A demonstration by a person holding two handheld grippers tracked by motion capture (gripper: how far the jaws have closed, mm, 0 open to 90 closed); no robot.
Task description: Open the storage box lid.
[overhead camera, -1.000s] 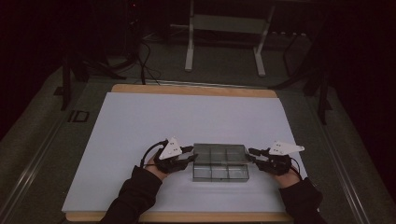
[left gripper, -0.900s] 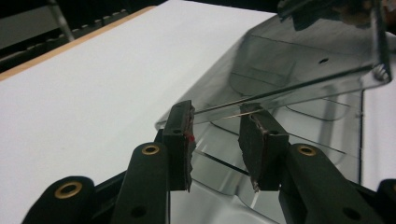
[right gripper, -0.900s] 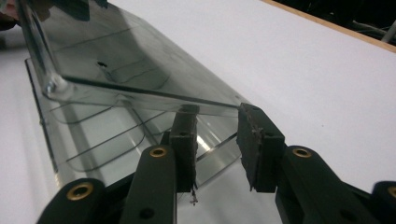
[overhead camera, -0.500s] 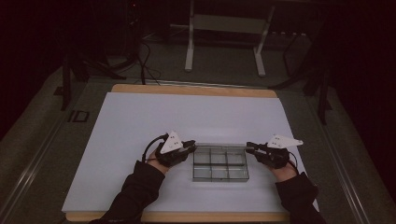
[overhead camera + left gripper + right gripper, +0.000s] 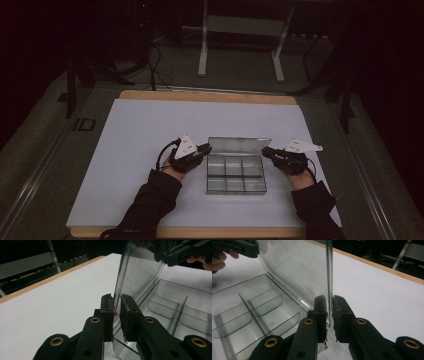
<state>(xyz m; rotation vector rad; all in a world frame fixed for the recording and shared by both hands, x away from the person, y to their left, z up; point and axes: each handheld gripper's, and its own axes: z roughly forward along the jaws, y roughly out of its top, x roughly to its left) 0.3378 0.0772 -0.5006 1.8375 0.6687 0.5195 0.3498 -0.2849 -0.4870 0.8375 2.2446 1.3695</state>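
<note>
Clear plastic makes up the compartment box (image 5: 236,176), which sits on the white table top (image 5: 140,130) toward the near edge, between the two hands. Its long axis runs left to right, and its hinged lid (image 5: 239,145) stands up along the far side, near upright (it lay flat over the box a second ago). The left gripper (image 5: 206,148) pinches the lid's left edge between its pads, as the left gripper view (image 5: 116,305) shows; its jaws have just been closing on that thin sheet. The right gripper (image 5: 265,150) clamps the lid's right edge likewise (image 5: 329,305), its jaws also having just drawn in. Both grippers now sit farther from the person than before. Beyond the table's far wooden edge stands a pale metal frame (image 5: 240,30).
</note>
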